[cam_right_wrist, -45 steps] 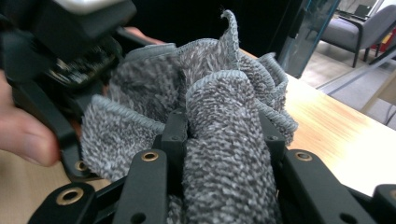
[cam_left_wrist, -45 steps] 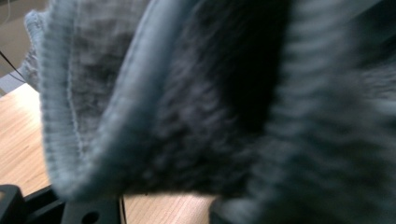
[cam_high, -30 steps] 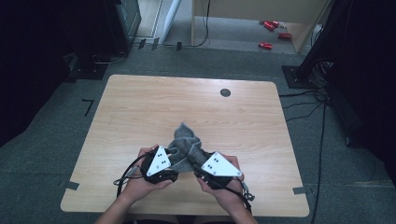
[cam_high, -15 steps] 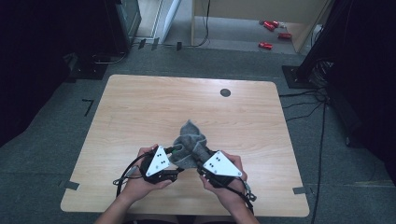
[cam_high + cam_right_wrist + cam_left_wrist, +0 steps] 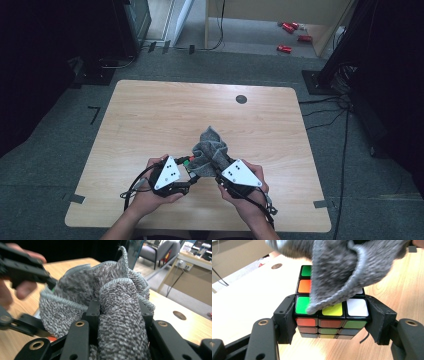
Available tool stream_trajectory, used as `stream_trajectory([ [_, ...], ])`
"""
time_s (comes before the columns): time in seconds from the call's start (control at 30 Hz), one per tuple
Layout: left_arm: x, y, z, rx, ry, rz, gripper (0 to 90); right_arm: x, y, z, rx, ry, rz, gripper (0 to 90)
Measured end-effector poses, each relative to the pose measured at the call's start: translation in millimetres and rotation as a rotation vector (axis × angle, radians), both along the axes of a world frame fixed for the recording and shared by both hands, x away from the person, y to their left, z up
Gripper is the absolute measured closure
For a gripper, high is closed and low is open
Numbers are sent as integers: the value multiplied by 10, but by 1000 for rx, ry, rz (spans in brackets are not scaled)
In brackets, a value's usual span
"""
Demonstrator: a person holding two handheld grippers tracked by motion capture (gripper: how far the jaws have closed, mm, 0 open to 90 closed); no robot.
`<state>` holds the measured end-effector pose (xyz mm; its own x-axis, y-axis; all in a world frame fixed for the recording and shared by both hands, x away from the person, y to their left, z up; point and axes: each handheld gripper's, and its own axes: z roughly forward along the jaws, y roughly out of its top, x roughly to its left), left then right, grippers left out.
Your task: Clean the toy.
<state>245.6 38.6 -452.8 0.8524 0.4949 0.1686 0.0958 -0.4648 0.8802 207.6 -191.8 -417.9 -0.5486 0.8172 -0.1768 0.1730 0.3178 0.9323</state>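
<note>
At the near edge of the wooden table (image 5: 150, 115) a person holds both tools close together. The left gripper (image 5: 332, 322) is clamped on a puzzle cube (image 5: 332, 326), its two black jaws pressing flat against the cube's opposite sides, so the coloured squares of green, orange, yellow and white face up between them. In the high view that left gripper (image 5: 192, 170) sits just left of the bundle, with only a sliver of the cube's green and red peeking out beside it. A grey cloth (image 5: 347, 267) hangs over the far part of the cube's top face, touching it and hiding several squares. The right gripper (image 5: 120, 315) is closed on a thick fold of that same grey cloth (image 5: 117, 322), the fabric bunched up and bulging between and above its jaws. From above, the cloth (image 5: 210, 147) rises in a crumpled heap between the two hands, with the right gripper (image 5: 220, 175) at its near right side.
</note>
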Motion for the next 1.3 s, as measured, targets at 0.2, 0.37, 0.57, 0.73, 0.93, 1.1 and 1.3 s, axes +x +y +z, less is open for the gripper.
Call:
stream_trajectory([
  [0.2, -22, -10, 12, -10, -10, -15, 348, -112, 265, -21, -1, 0, 173, 647],
  [0.37, -22, -14, -5, 7, -13, -12, 348, 0, 153, -73, -9, 26, 85, 649],
  [0.57, -9, 11, 6, -8, -10, -10, 348, 42, -47, -5, 50, 38, -10, 649],
  [0.73, -36, -22, 11, -9, -17, -23, 348, -105, 222, 6, 17, -1, 147, 647],
  [0.93, -32, -22, 4, 0, -19, -18, 348, 33, 81, -53, 15, 58, 41, 648],
  [1.1, -23, -15, 3, -3, -15, -19, 348, 77, -108, -16, 90, 58, 9, 647],
  [1.3, -43, -37, 9, 11, -24, -24, 348, -80, 234, -41, 15, 25, 167, 644],
])
